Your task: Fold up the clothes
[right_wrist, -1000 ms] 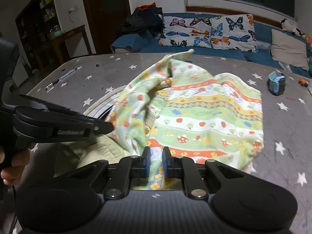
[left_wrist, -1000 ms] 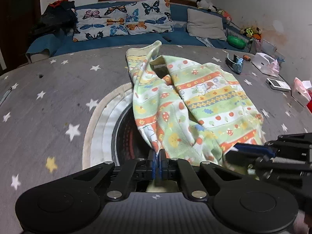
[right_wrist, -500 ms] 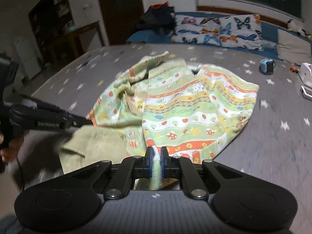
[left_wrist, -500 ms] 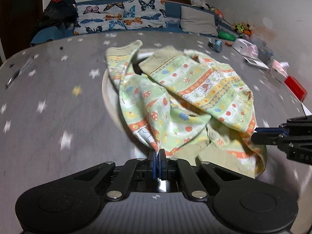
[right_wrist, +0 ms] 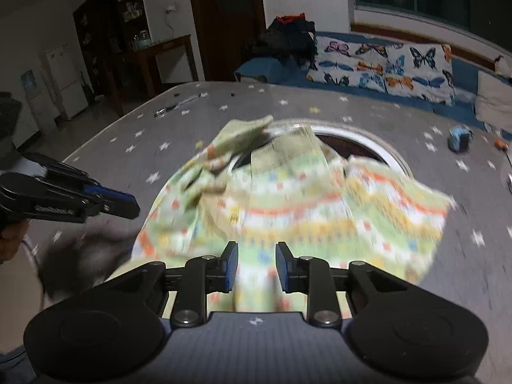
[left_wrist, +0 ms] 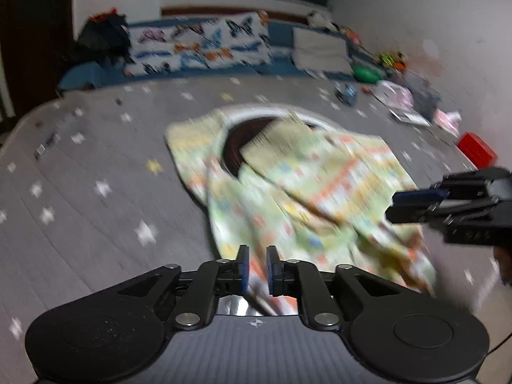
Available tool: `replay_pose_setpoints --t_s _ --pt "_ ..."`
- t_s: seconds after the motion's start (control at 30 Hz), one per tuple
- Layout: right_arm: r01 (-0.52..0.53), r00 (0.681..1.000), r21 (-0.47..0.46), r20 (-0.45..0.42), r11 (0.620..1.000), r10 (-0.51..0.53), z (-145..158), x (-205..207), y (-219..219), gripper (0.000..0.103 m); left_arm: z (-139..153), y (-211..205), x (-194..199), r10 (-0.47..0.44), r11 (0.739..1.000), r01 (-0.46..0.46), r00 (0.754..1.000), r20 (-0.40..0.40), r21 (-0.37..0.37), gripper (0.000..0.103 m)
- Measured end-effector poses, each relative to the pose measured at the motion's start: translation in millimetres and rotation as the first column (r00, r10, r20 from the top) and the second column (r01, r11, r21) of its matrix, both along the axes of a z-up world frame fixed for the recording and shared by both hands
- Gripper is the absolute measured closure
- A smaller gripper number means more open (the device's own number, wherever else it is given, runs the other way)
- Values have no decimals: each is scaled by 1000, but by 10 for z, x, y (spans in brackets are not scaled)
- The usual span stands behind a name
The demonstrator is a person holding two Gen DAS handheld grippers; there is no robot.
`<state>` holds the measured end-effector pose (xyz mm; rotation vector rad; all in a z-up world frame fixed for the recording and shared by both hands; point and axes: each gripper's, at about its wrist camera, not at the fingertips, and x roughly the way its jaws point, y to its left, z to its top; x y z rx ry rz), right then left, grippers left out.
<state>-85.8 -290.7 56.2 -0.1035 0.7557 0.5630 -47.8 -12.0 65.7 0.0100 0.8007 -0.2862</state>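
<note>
The patterned garment [right_wrist: 288, 198] lies rumpled mid-table, its far edge over a round opening [right_wrist: 361, 144]. Left gripper [left_wrist: 256, 267] and right gripper [right_wrist: 256, 264] have just been opening, nothing clamped. Lay-out step; next, regrip the edges.

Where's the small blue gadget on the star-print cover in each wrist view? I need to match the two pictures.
Left wrist: blue gadget upper right of centre, blurred, beyond the garment.
Right wrist: far right edge, right of the garment.
Shared landmark: the butterfly pillow behind.
</note>
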Motion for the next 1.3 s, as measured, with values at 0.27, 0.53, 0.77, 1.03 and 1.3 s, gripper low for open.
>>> replay_pose_setpoints --t_s 0.27,0.53,0.77,1.03,1.3 --pt "2 1000 -9 -4 1000 -2 -212 746 556 78 -88 -17 678 74 992 -81 995 74 100 64" --pt "20 999 -66 -48 998 -23 -555 1074 800 78 -425 -188 1166 51 988 -51 999 4 143 62" --pt "35 999 -89 -15 995 -36 -563 994 769 100 -506 -115 1138 79 988 -77 997 -2 135 94" --pt "137 987 -3 81 991 -137 -197 683 286 102 -256 519 733 245 969 -245 969 41 19 96" --pt "352 916 59 186 934 -357 231 5 -682 102 -253 1051 107 346 938 -345 938 17 -8 99"
